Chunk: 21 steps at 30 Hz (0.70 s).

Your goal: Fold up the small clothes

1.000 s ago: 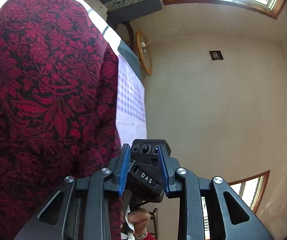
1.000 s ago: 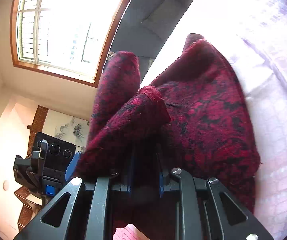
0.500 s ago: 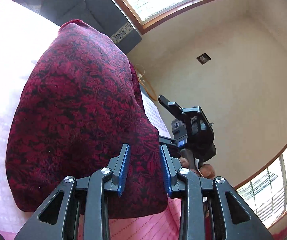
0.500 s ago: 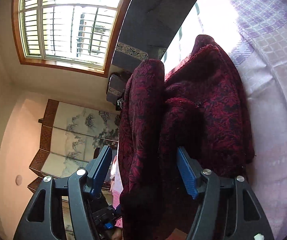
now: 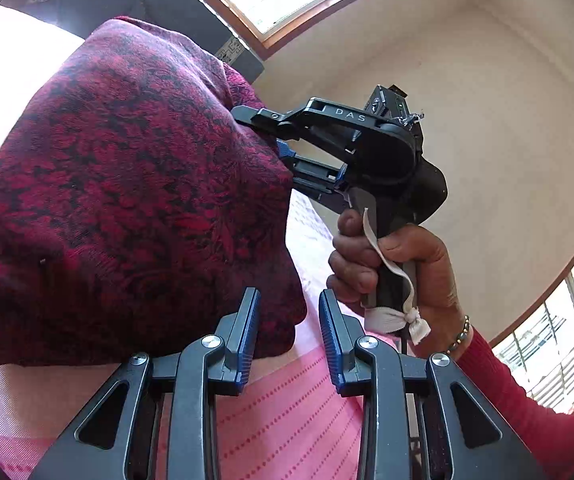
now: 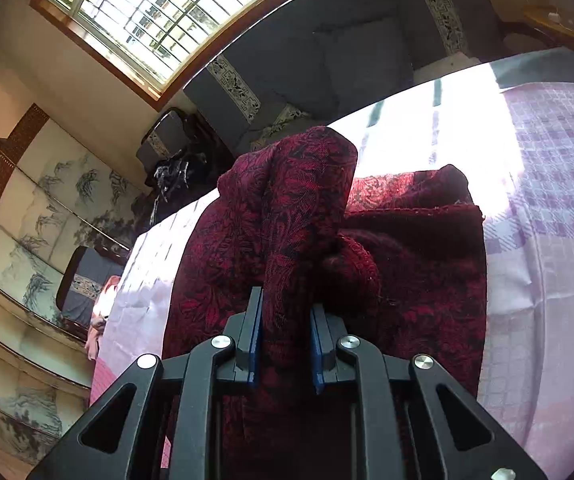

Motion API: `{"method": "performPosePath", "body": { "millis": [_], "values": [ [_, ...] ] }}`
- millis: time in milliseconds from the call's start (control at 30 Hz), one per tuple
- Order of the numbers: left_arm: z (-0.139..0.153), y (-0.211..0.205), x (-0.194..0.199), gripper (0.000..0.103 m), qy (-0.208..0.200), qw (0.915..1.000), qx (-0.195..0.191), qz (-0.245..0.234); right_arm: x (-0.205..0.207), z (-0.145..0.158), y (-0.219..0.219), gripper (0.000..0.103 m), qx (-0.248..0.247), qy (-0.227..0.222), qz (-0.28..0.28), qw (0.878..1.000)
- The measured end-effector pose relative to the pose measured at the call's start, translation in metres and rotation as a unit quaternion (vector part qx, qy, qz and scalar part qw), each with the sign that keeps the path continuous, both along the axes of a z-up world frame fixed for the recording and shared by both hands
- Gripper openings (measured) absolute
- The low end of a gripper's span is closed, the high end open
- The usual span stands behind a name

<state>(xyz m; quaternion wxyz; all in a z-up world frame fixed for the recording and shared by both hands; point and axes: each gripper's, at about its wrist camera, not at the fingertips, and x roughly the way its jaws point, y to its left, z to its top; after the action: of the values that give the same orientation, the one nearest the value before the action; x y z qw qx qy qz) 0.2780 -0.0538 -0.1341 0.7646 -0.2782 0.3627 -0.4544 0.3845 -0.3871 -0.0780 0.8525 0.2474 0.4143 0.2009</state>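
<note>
A dark red patterned garment (image 5: 127, 200) lies bunched on the bed. In the left wrist view my left gripper (image 5: 289, 312) is open and empty, its left pad just at the garment's lower right edge. My right gripper (image 5: 279, 140) reaches into the garment's right side there. In the right wrist view my right gripper (image 6: 285, 312) is shut on a raised fold of the garment (image 6: 299, 200), which stands up between the blue pads (image 6: 255, 320). The rest of the garment spreads flat behind.
The bed has a white and purple checked sheet (image 6: 559, 160) and a pink striped cloth (image 5: 287, 420) near me. A dark sofa (image 6: 347, 48) stands beyond the bed under a window. A painted folding screen (image 6: 47, 200) is at the left.
My right gripper, open around the fold half a second ago, has closed on it. My left gripper let go of the garment and drew back to its edge, now empty.
</note>
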Motion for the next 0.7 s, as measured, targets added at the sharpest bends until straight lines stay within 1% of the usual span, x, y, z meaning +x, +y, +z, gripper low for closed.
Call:
{"method": "performPosePath", "body": {
  "millis": [67, 167, 233, 300, 367, 433, 467, 533, 600, 633, 700],
  "values": [
    [-0.001, 0.004, -0.012, 0.036, -0.009, 0.9999, 0.003, 0.007, -0.003, 0.014, -0.010, 0.017, 0.007, -0.023, -0.003, 1.000],
    [-0.004, 0.006, -0.021, 0.043, -0.014, 0.9998, 0.012, 0.006, -0.004, 0.016, -0.032, 0.017, 0.006, -0.032, -0.014, 0.999],
    [-0.003, 0.004, -0.021, 0.048, -0.021, 0.9996, 0.019, 0.004, 0.005, 0.010, -0.039, 0.017, 0.007, -0.025, -0.025, 0.999],
    [-0.001, 0.005, -0.018, 0.055, -0.019, 0.9995, 0.025, -0.002, 0.010, -0.004, -0.049, 0.017, 0.007, -0.014, -0.033, 0.999],
    [0.002, 0.009, -0.017, 0.057, -0.015, 0.9995, 0.028, -0.003, 0.013, -0.017, -0.050, 0.017, 0.021, -0.005, -0.044, 0.999],
    [0.006, 0.021, -0.011, 0.059, -0.009, 0.9996, 0.025, 0.006, 0.005, -0.026, -0.057, 0.017, 0.053, -0.009, -0.055, 0.997],
    [0.007, 0.025, -0.010, 0.060, -0.006, 0.9996, 0.023, 0.012, 0.000, -0.027, -0.059, 0.017, 0.061, -0.015, -0.057, 0.996],
    [0.012, 0.026, -0.001, 0.061, -0.003, 0.9996, 0.020, 0.017, -0.007, -0.028, -0.062, 0.017, 0.065, -0.023, -0.062, 0.996],
    [0.013, 0.029, 0.002, 0.062, -0.001, 0.9996, 0.024, 0.016, -0.008, -0.036, -0.069, 0.017, 0.070, -0.017, -0.069, 0.995],
    [0.013, 0.037, 0.010, 0.062, 0.000, 0.9996, 0.025, 0.016, -0.008, -0.041, -0.073, 0.017, 0.070, -0.012, -0.074, 0.995],
    [0.011, 0.045, 0.012, 0.065, 0.003, 0.9995, 0.026, 0.018, -0.006, -0.049, -0.077, 0.018, 0.078, -0.006, -0.073, 0.994]
  ]
}}
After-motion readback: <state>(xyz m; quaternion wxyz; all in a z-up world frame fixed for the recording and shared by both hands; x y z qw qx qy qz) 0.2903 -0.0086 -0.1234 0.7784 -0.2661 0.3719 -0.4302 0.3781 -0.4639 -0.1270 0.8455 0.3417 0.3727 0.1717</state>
